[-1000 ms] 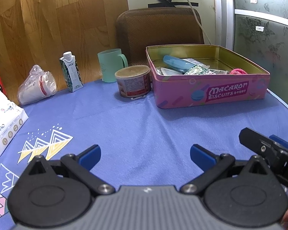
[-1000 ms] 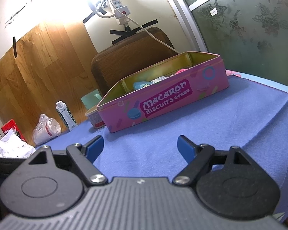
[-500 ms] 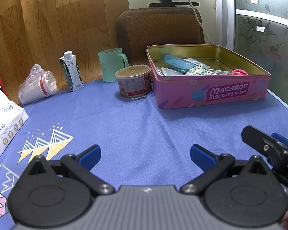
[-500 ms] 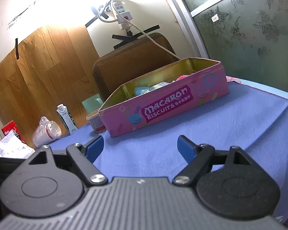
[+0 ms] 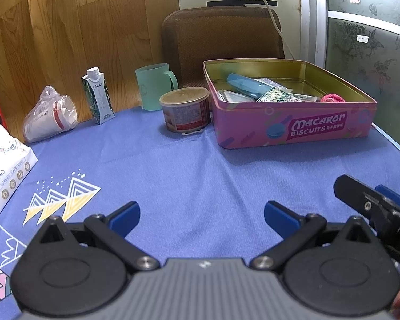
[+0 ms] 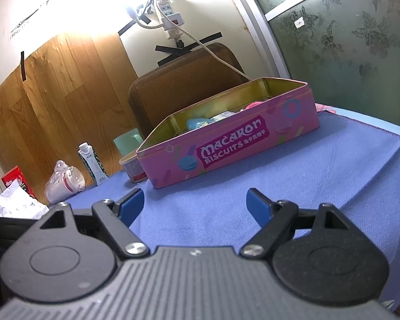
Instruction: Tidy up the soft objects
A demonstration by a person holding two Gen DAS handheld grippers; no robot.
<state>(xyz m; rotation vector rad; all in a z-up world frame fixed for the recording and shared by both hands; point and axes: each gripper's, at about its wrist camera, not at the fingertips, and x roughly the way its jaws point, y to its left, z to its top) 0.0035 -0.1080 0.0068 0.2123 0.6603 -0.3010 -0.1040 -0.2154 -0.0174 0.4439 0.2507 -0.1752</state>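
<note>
Both grippers, left [image 5: 201, 214] and right [image 6: 194, 202], are gaping wide and empty; the pink tin [image 5: 293, 128], holding soft things, is sitting far right, nearer the right one.

Biscuit tin [image 5: 293, 128] on tablecloth [image 5: 186, 176], chair [image 5: 221, 42] behind it; can [image 5: 185, 109] just left of tin, then mug [image 5: 153, 86], carton [image 5: 97, 96], bagged cups [image 5: 50, 118] further left

Pink open biscuit tin [image 5: 293, 128] stands flat on blue cloth. Inside, toward left: blue pouch [image 5: 246, 86], clear packet [image 5: 230, 96], green patterned packet [image 5: 276, 96]. Pink fuzzy scrunchie [image 5: 332, 98] lies against front wall, right.
</note>
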